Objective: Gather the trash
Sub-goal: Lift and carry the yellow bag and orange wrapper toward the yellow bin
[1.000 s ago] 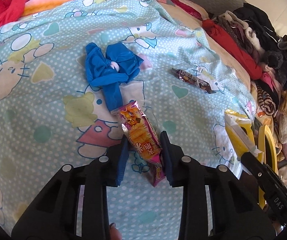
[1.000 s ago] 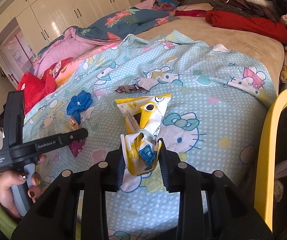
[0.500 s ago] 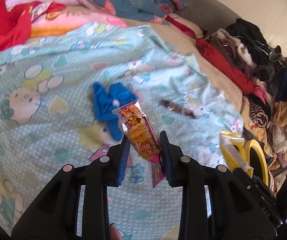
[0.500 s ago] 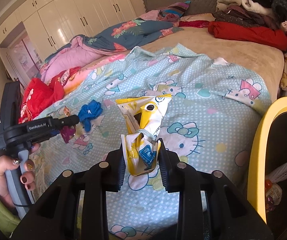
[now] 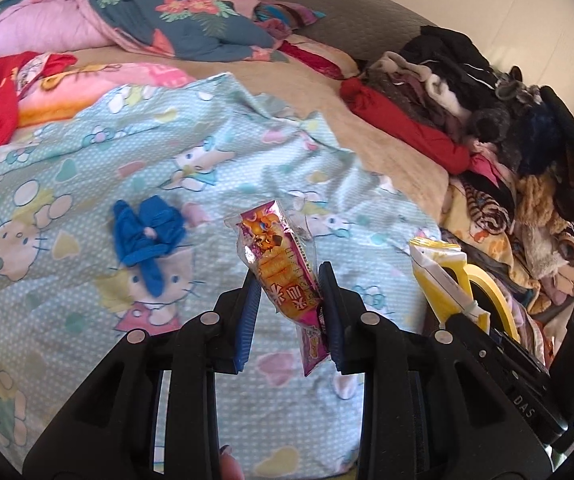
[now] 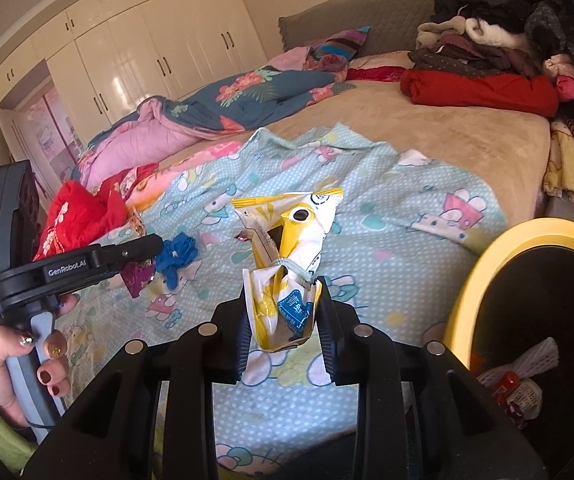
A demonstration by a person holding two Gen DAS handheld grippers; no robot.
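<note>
Grip on both grippers is closed on trash: the left gripper (image 5: 289,304) clamps an orange snack wrapper (image 5: 281,268), the right gripper (image 6: 281,316) a crumpled yellow-and-white bag (image 6: 291,256). Both items hang clear of the patterned sheet (image 5: 87,168). Carry each over the yellow-rimmed bin (image 6: 483,264) at right before releasing; release only with the item fully inside the rim. Avoid crossing the two tools. A blue glove (image 5: 147,236) remains on the sheet for collection.
</note>
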